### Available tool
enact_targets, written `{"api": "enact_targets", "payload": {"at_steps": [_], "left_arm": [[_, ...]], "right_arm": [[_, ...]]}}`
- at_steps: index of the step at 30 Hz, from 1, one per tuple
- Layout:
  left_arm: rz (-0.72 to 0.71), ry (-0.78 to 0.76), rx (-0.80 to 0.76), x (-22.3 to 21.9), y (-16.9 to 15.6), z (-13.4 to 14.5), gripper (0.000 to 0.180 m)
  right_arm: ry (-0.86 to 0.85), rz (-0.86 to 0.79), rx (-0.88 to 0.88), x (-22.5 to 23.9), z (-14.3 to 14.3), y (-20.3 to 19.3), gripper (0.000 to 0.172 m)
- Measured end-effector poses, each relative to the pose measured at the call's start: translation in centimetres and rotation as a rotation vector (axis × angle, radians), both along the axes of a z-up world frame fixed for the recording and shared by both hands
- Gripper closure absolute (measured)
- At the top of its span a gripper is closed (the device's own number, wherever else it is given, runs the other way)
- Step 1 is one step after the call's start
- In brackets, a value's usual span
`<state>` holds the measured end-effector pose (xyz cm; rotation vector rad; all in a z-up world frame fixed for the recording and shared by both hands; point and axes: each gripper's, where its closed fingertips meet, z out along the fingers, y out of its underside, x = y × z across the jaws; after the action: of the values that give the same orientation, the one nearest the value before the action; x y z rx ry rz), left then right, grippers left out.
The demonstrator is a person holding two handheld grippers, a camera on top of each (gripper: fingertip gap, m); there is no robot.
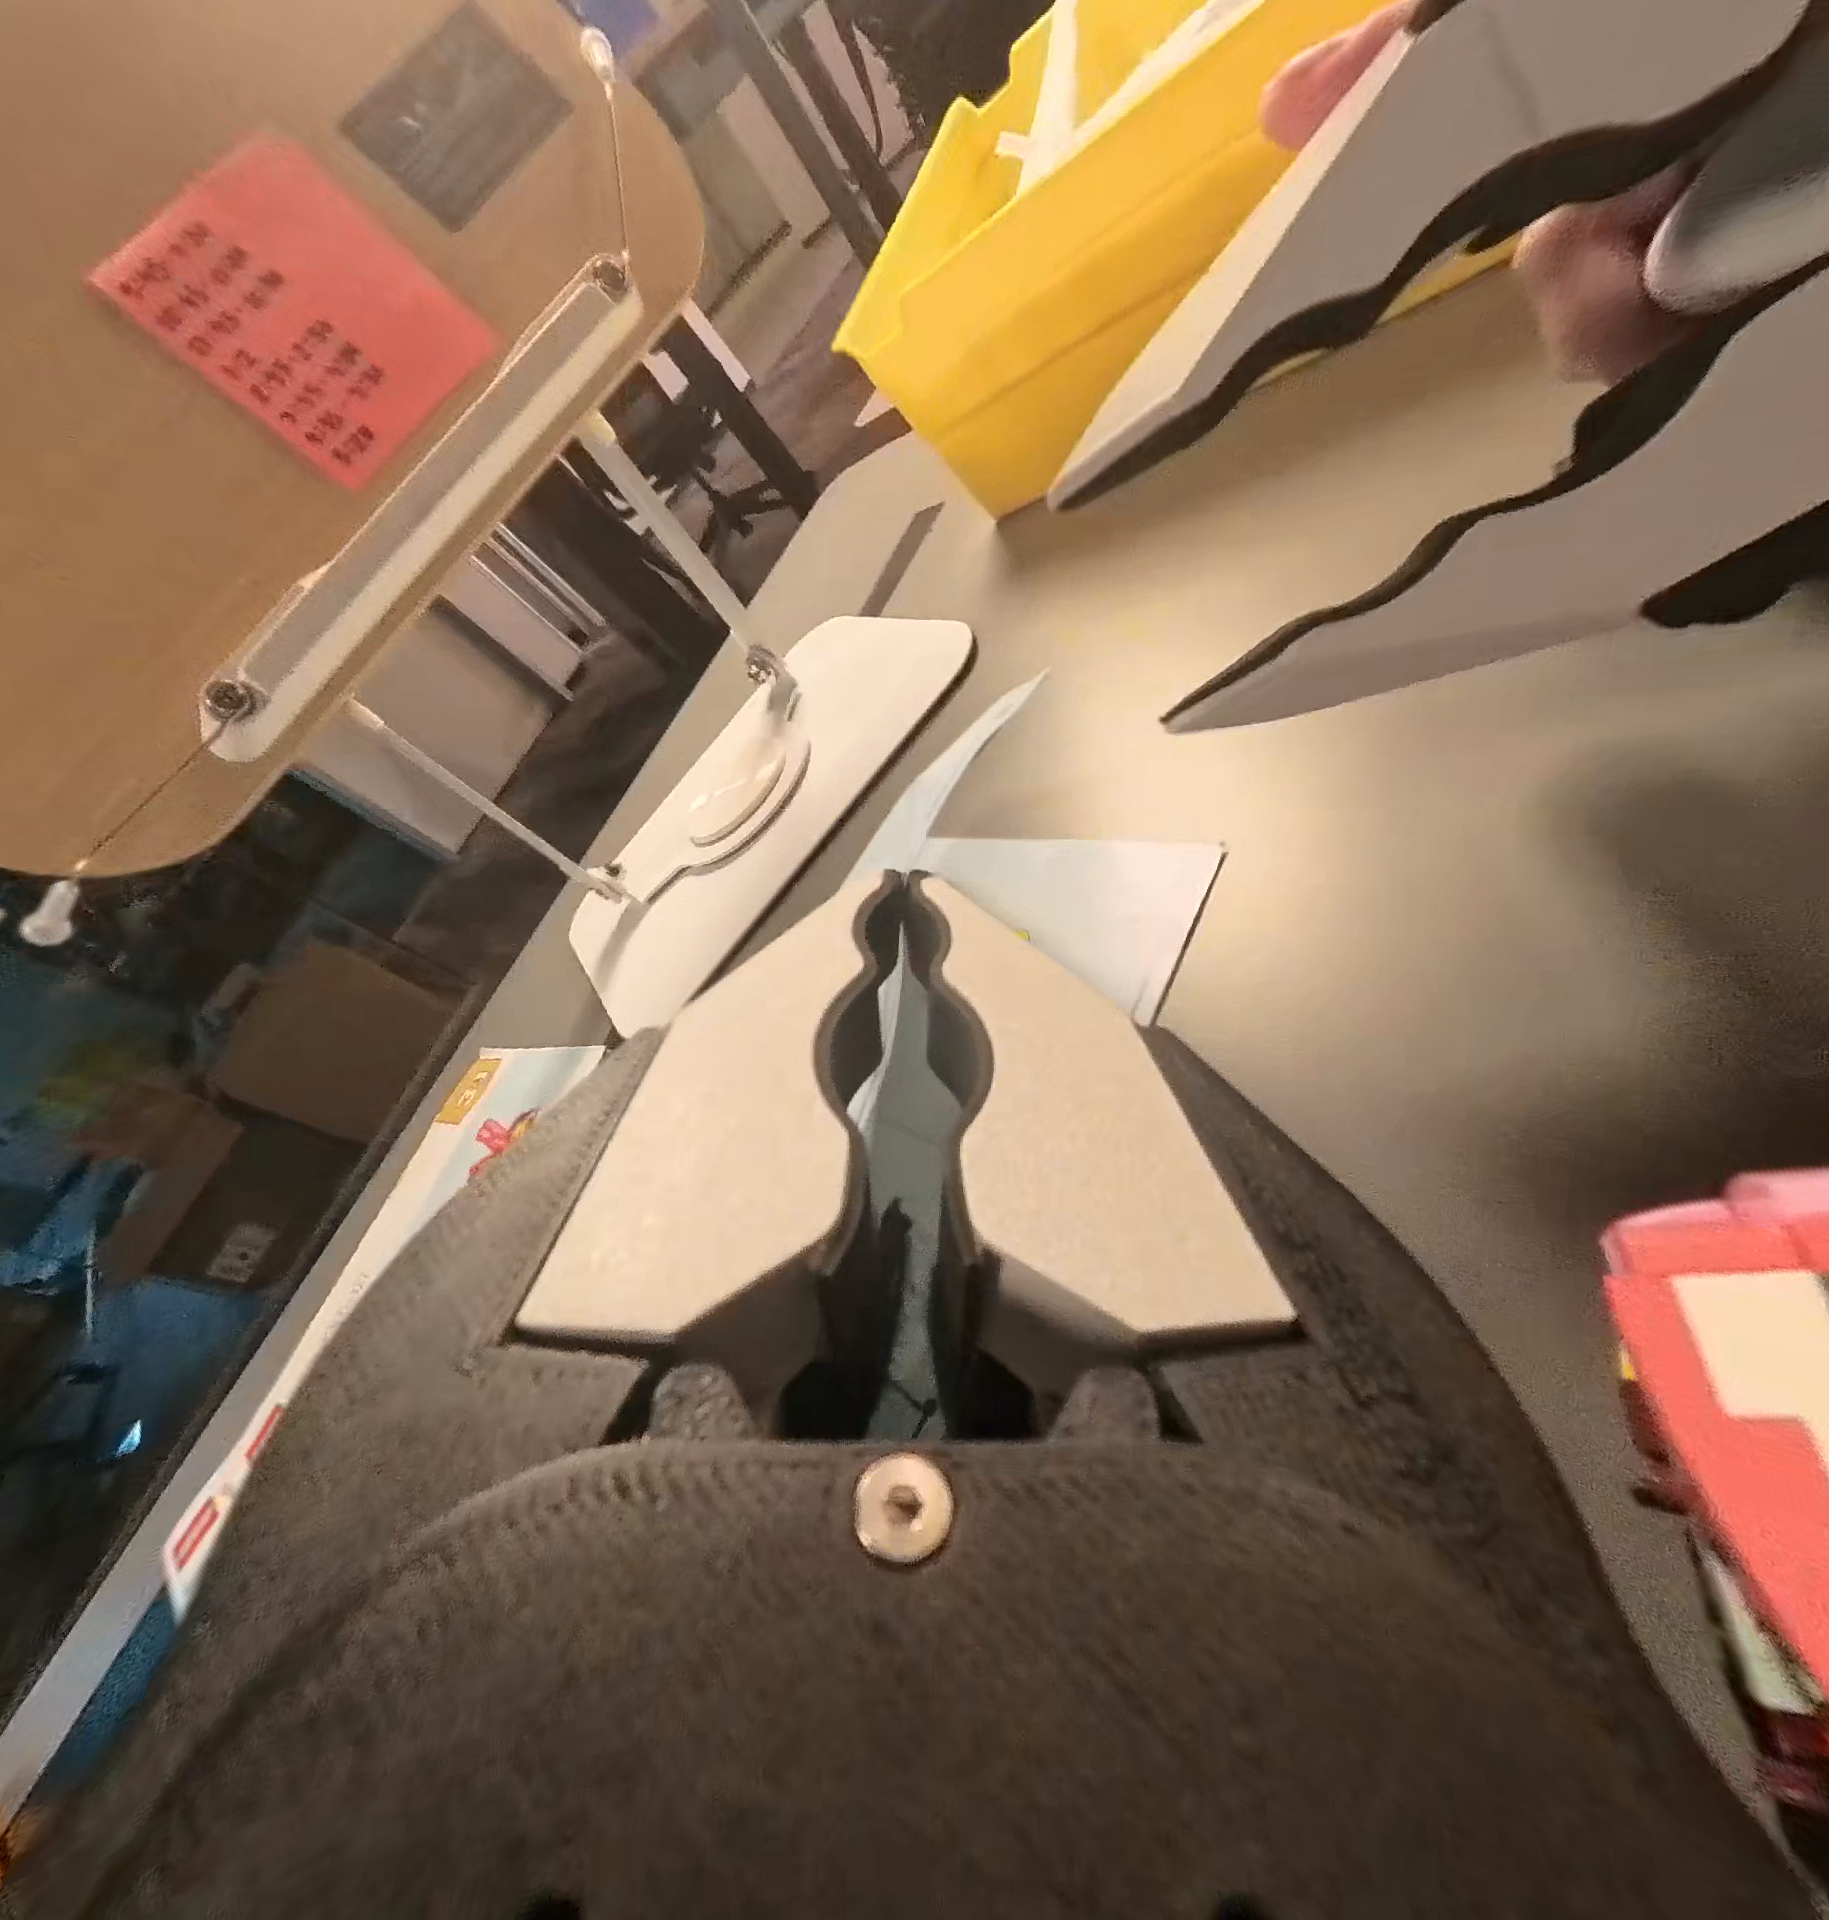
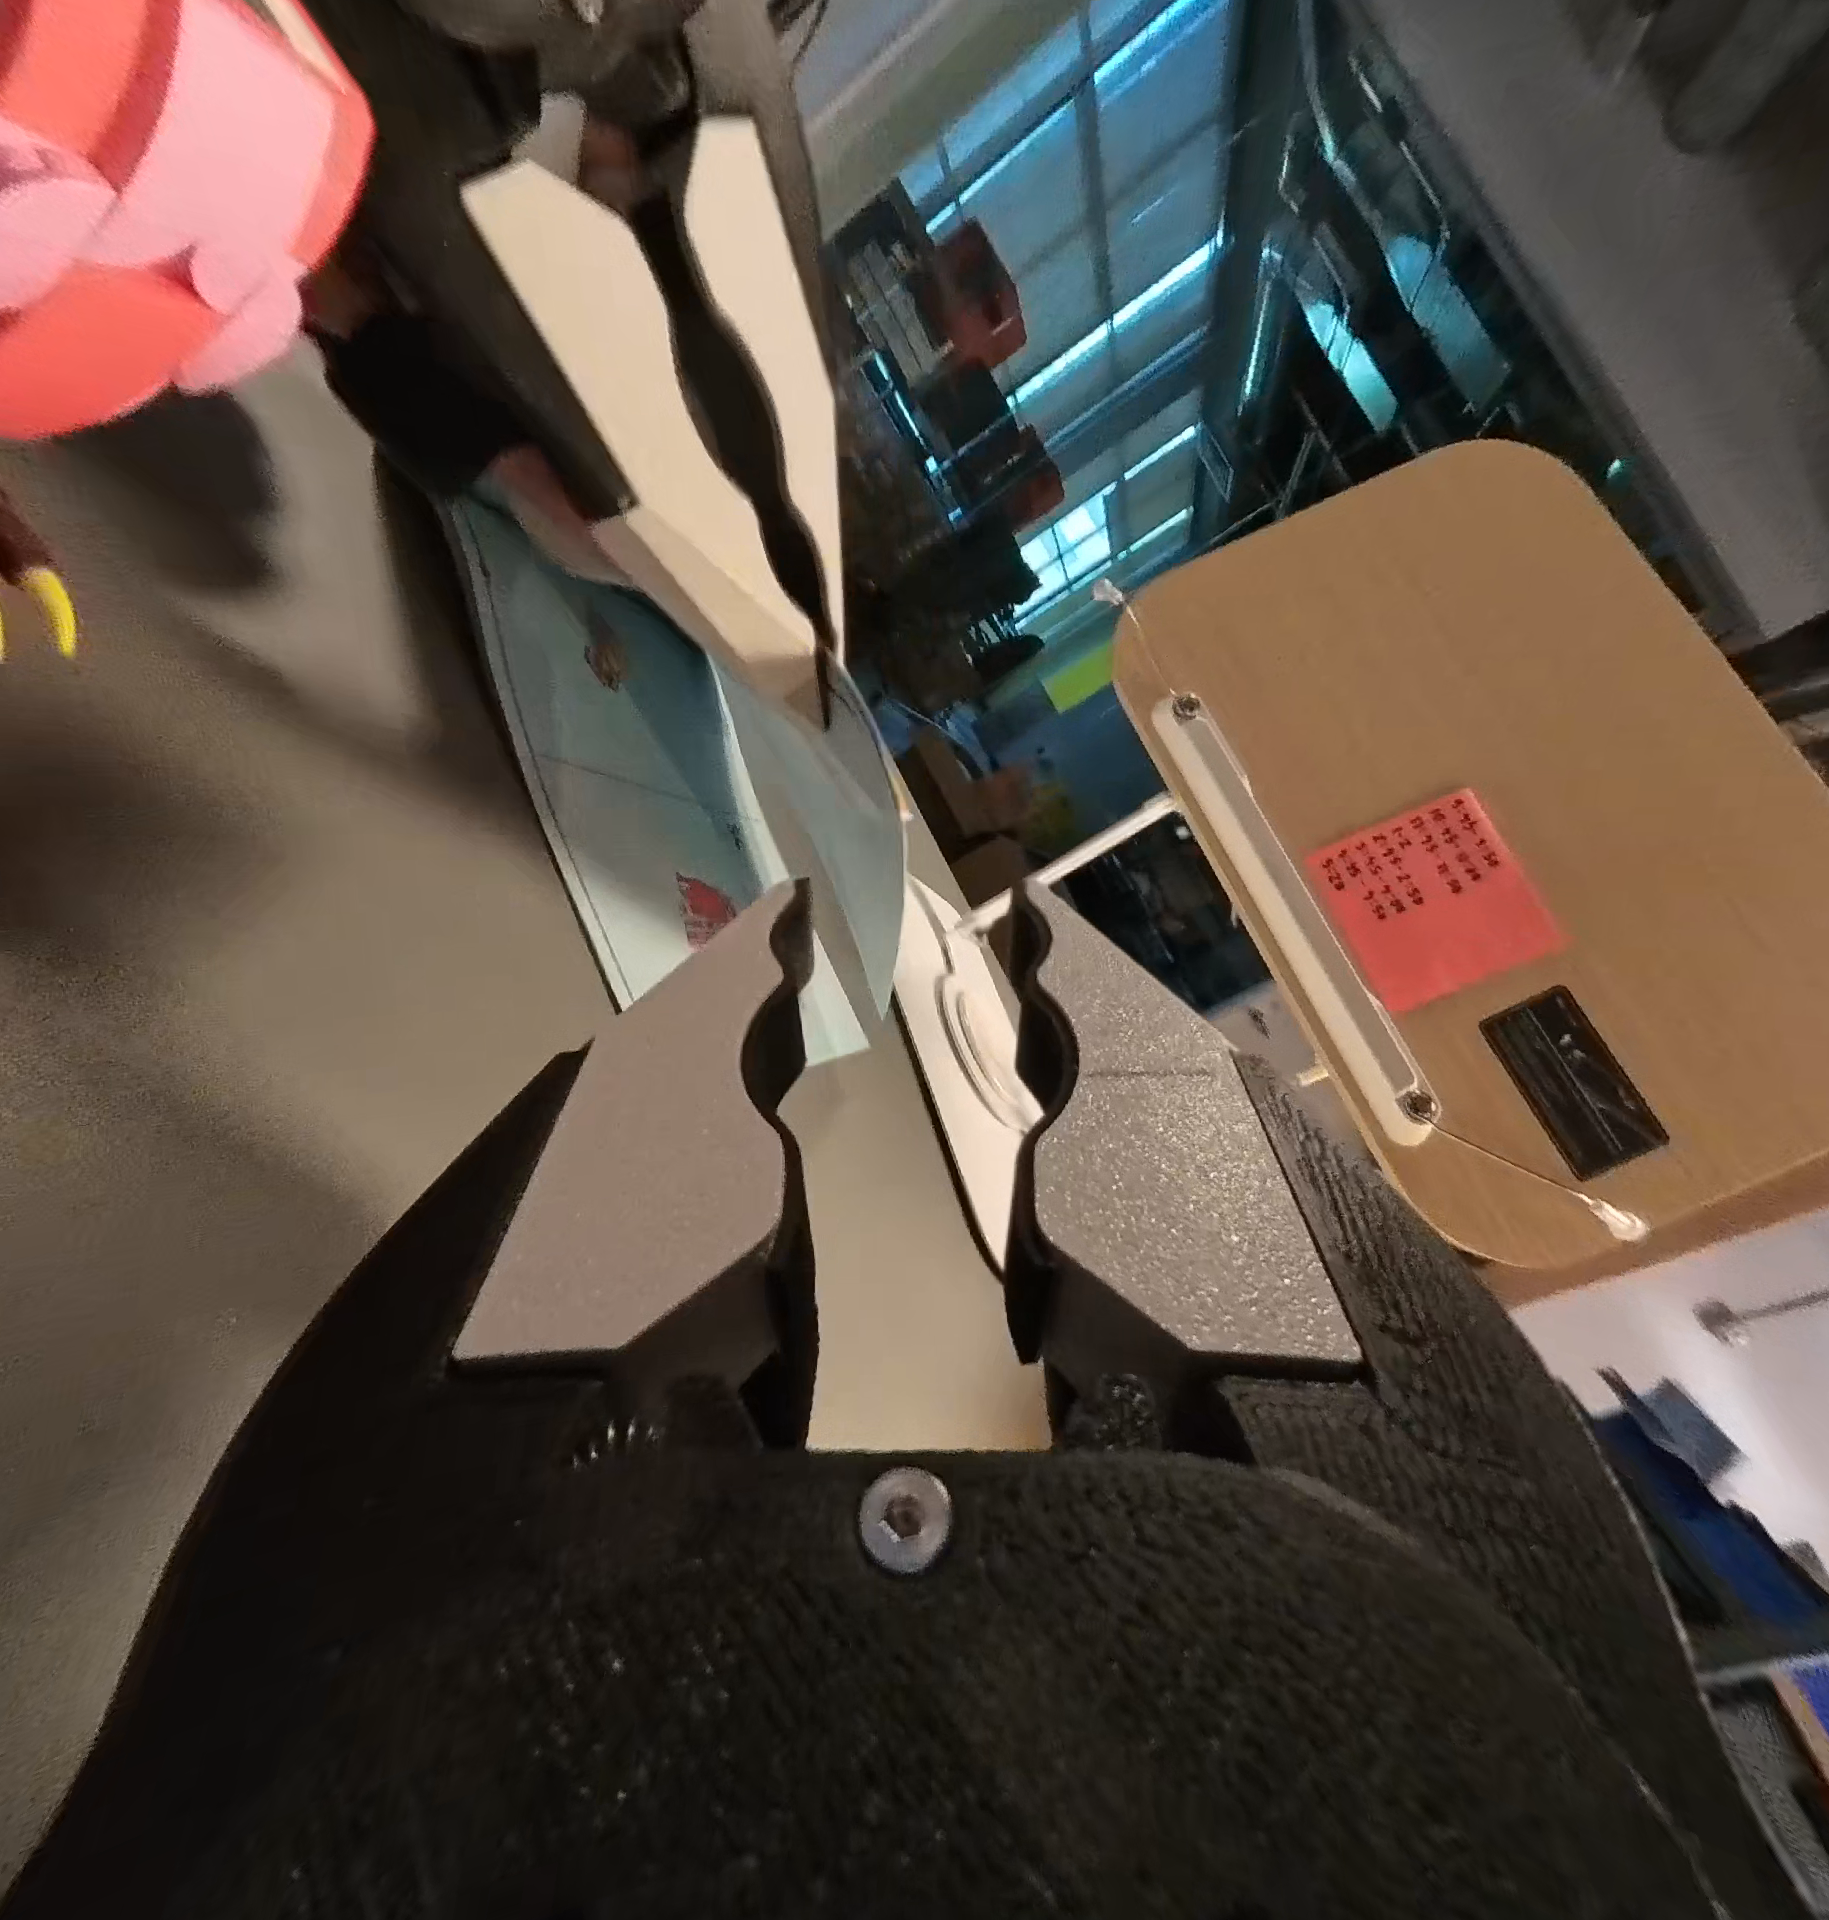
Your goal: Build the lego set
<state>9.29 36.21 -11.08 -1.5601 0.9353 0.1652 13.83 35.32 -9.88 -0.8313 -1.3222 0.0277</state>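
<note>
My left gripper (image 1: 905,881) is shut on a pale blue page (image 1: 894,1049) of the instruction booklet (image 1: 1097,914), which lies open on the grey table (image 1: 1409,935). The right wrist view shows this too: the left gripper (image 2: 825,681) pinches the page (image 2: 837,831) and lifts it off the booklet (image 2: 619,748). My right gripper (image 2: 910,904) is open with nothing between its fingers, just beside the lifted page; it also shows at the upper right of the left wrist view (image 1: 1109,609). A red and pink lego model (image 1: 1762,1403) stands at the right, and it shows blurred at the top left of the right wrist view (image 2: 131,208).
A yellow bin (image 1: 1045,270) stands at the back of the table. A wooden board (image 1: 266,416) on thin rods rises from a white base plate (image 1: 785,769) beside the booklet. A small dark piece with yellow claws (image 2: 16,592) lies at the left. About 5 cm separates my left fingertips from my right.
</note>
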Motion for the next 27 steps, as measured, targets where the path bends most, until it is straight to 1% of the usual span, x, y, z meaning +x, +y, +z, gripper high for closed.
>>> {"api": "enact_targets", "payload": {"at_steps": [2,5,9,16,27], "left_arm": [[-0.002,-0.003,0.018,0.1,0.0,-0.1,0.180],[-0.010,0.001,0.046,0.4,0.1,-0.1,0.180],[-0.042,0.015,0.027,0.9,0.0,-0.7,0.180],[-0.054,0.013,0.027,1.2,-0.1,-0.7,0.180],[-0.078,-0.039,0.012,1.4,-0.3,-0.4,0.180]], "right_arm": [[0.021,0.027,-0.011,-0.3,0.3,-0.3,0.136],[0.026,0.021,-0.007,-0.5,0.3,-0.1,0.141],[0.025,0.020,-0.019,-0.7,0.1,0.1,0.146],[-0.018,-0.038,0.057,-0.9,-0.3,0.6,0.170],[-0.011,-0.085,0.130,-0.9,0.4,0.5,0.172]]}}
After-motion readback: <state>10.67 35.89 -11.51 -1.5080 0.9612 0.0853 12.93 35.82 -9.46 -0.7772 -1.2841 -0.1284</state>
